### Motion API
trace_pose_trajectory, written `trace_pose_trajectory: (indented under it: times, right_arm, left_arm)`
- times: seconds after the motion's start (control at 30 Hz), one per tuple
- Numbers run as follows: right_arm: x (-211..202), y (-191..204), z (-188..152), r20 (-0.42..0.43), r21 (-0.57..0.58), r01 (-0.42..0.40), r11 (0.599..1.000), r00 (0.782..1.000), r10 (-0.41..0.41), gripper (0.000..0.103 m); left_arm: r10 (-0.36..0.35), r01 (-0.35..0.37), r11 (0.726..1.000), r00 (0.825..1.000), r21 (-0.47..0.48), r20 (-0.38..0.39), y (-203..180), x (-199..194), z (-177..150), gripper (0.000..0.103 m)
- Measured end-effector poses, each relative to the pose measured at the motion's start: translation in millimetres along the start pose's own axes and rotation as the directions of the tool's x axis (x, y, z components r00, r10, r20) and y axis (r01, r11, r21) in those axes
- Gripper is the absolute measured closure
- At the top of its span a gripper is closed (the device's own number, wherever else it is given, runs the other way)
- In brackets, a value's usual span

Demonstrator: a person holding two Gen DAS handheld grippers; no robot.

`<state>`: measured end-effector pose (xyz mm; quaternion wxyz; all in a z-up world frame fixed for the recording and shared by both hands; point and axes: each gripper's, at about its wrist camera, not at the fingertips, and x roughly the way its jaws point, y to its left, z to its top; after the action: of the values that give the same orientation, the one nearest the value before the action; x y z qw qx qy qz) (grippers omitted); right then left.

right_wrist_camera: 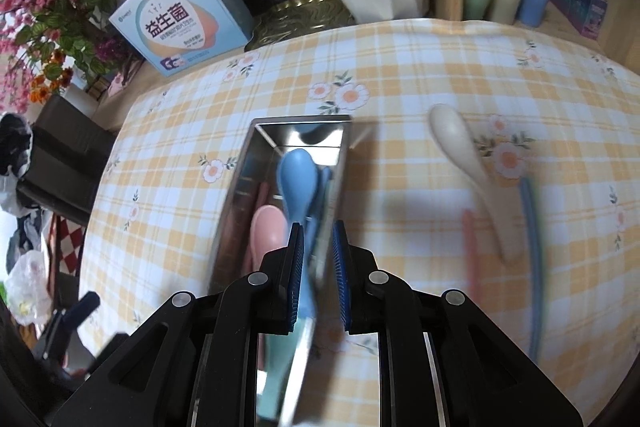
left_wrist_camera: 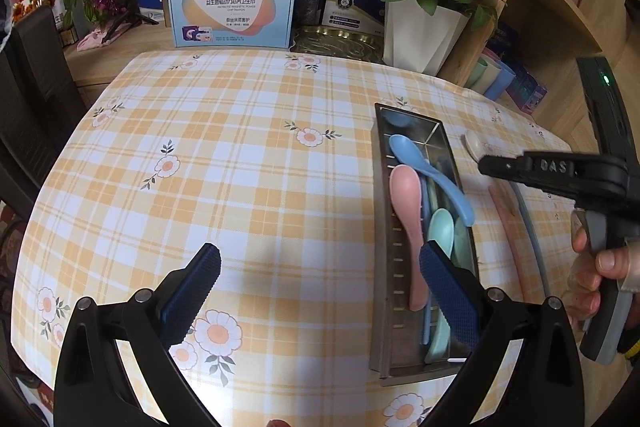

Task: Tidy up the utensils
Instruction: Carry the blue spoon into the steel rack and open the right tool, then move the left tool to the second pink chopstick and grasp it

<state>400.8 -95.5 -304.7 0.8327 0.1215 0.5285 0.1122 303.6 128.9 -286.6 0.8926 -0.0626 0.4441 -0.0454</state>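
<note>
Right wrist view: right claw [right_wrist_camera: 318, 267], nearly closed, straddles the blue spoon [right_wrist_camera: 298, 183] handle over the steel tray [right_wrist_camera: 240, 187]; contact unclear. Left claw [left_wrist_camera: 320, 291] gapes empty beside the tray.

blue spoon [left_wrist_camera: 430, 171] lies askew atop pink spoon [left_wrist_camera: 408, 223] in steel tray [left_wrist_camera: 384, 267].

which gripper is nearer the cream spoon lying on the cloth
Right. The right gripper is above the metal tray, with the cream spoon just off to its right. The left gripper sits on the tray's far side.
</note>
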Motion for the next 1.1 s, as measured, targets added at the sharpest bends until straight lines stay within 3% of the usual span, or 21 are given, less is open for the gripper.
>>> trace_pose_trajectory:
  times: [0.3, 0.37, 0.43, 0.6, 0.83, 1.1]
  right_arm:
    - [-29, -52, -30, 0.045, 0.001, 0.037, 0.999, 0.998, -0.037, 0.086]
    - [-34, -63, -36, 0.052, -0.002, 0.042, 0.999, 0.998, -0.042, 0.079]
    - [-42, -76, -44, 0.073, -0.007, 0.057, 0.998, 0.996, -0.056, 0.06]
    - [-61, -107, -60, 0.111, -0.014, 0.076, 0.997, 0.991, -0.074, 0.045]
    - [-82, -154, -82, 0.162, 0.014, 0.09, 0.996, 0.983, -0.091, 0.045]
    - [-89, -194, -99, 0.195, 0.035, 0.096, 0.995, 0.976, -0.101, 0.045]
  left_arm:
    - [0.002, -0.002, 0.999, 1.0, 0.036, -0.005, -31, -6, 4, 0.006]
    - [-0.002, 0.002, 0.999, 1.0, 0.041, -0.01, -39, -7, 4, 0.006]
    - [-0.004, 0.005, 0.999, 1.0, 0.051, -0.018, -49, -7, 5, 0.006]
    - [-0.028, 0.031, 0.998, 0.999, 0.062, -0.04, -81, -3, 5, 0.006]
    - [-0.059, 0.071, 0.984, 0.995, 0.162, -0.076, -155, 12, 0, 0.007]
    - [-0.08, 0.114, 0.973, 0.983, 0.201, -0.167, -217, 50, -18, 0.023]
